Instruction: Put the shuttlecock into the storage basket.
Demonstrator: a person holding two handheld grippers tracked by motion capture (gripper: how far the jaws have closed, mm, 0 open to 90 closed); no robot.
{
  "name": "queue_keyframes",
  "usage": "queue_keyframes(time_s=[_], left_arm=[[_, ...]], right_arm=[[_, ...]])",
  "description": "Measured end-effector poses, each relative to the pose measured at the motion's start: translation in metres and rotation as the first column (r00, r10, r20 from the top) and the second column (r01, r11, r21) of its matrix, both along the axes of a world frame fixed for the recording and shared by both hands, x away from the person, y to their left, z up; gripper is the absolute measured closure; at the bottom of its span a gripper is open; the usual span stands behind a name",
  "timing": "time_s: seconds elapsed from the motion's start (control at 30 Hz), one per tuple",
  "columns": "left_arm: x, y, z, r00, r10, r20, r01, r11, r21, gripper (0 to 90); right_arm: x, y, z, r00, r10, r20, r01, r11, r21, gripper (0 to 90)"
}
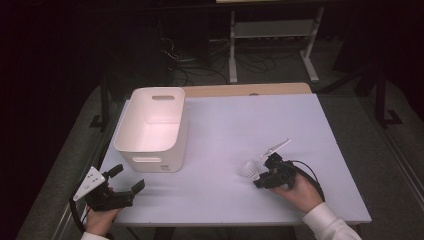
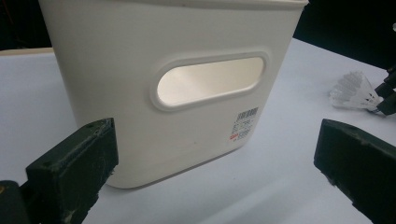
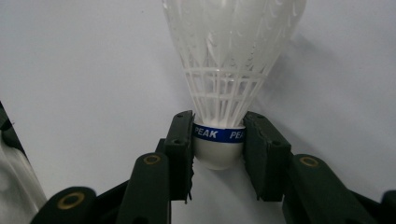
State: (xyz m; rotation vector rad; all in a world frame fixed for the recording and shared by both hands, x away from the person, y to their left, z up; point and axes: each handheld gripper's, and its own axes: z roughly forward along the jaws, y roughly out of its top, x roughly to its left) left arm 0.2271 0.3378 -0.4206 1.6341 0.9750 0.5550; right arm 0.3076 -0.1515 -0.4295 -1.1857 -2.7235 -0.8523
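Gripping the shuttlecock (image 3: pixel 232 70) by its cork base, your right gripper (image 3: pixel 218 135) has its jaws clamped on either side of the blue band. That is the sensible place to take it. The cork is the only firm part, and the white plastic skirt above it would likely buckle under pressure.

- Shuttlecock position: near the front right of the counter (image 1: pixel 240 125), skirt pointing left toward the bin (image 1: pixel 152 127), base toward your right hand (image 1: pixel 300 192). From the high view I cannot tell whether it rests on the surface or is just clear of it.
- Grip looks square: both pads sit flat on the cork at the same height, so the skirt runs straight out ahead of the jaws. Judged as a secure hold for a carry.
- Your left gripper (image 1: pixel 127 179) sits at the front left corner, jaws spread wide with nothing between them. It faces the near wall of the bin, just short of the handle slot (image 2: pixel 210 80), touching nothing.
- Bin: white, open-topped, upright, at the left of the counter, well apart from the shuttlecock. Its inside looks empty as far as the high view shows.

Reading: the bin is the likely destination. Keeping the left jaws parked beside it would let you steady the bin if it shifts. Its tall wall will call for a clear lift first.
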Motion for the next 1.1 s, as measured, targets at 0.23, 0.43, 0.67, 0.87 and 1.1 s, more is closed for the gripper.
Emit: queue_keyframes(time_s=[0.23, 0.43, 0.67, 0.87, 1.1], left_arm=[[0.0, 0.0, 0.0, 1.0, 0.0, 0.0, 0.0, 1.0, 0.0, 0.0], [0.0, 0.0, 0.0, 1.0, -0.001, 0.0, 0.001, 1.0, -0.001, 0.0], [0.0, 0.0, 0.0, 1.0, -0.001, 0.0, 0.001, 1.0, -0.001, 0.0], [0.0, 0.0, 0.0, 1.0, -0.001, -0.001, 0.001, 1.0, -0.001, 0.0], [0.0, 0.0, 0.0, 1.0, -0.002, -0.001, 0.002, 1.0, -0.001, 0.0]], right_arm=[[0.0, -0.002, 0.004, 1.0, 0.001, 0.006, -0.001, 0.9998, 0.02, 63.0], [0.0, -0.002, 0.008, 0.9999, 0.001, 0.01, -0.001, 0.9995, 0.033, 63.0], [0.001, 0.0, 0.011, 0.9998, -0.002, 0.02, 0.001, 0.9989, 0.048, 63.0], [0.002, 0.001, 0.017, 0.9994, -0.005, 0.033, 0.004, 0.9984, 0.057, 63.0], [0.007, 0.01, 0.03, 0.9979, 0.009, 0.064, -0.013, 0.9969, 0.077, 63.0]])
